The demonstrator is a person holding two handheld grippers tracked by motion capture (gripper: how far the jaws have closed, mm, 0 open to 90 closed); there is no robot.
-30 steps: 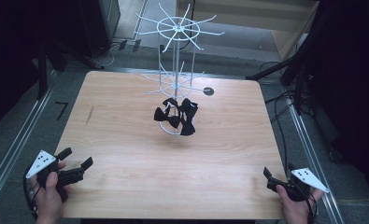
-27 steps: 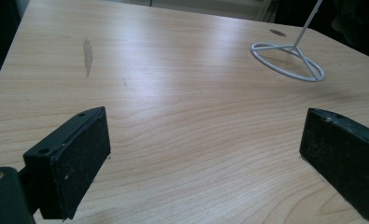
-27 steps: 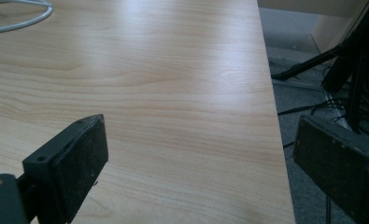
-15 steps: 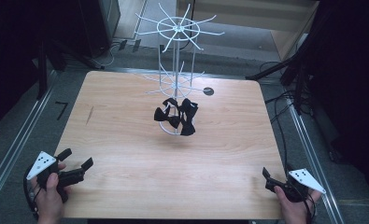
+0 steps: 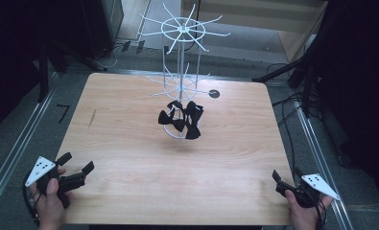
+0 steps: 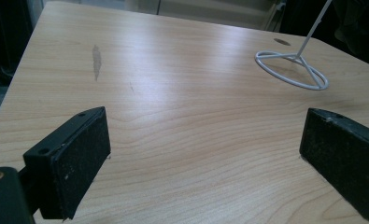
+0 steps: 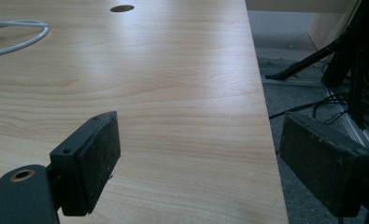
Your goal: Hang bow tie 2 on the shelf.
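Note:
A white wire spinner rack (image 5: 180, 62) stands at the table's far middle, with several black bow ties (image 5: 182, 120) hanging low on it, above its ring base (image 6: 292, 70). That base (image 7: 14, 35) also lies at the far left of the right gripper view. My left gripper (image 5: 76, 163) rests at the near left corner, open, with bare wood between its jaws (image 6: 205, 149). At the near right corner my right gripper (image 5: 287, 173) is open over the table's right edge (image 7: 201, 154). Its jaws have just been closing a little, with nothing between them.
The wooden table (image 5: 129, 143) has a round cable hole (image 5: 214, 93) right of the rack and a dark scuff (image 5: 92, 117) on its left part. Metal rails (image 5: 14, 143) flank the table. Cables and stand legs (image 5: 292, 100) lie on the floor to the right.

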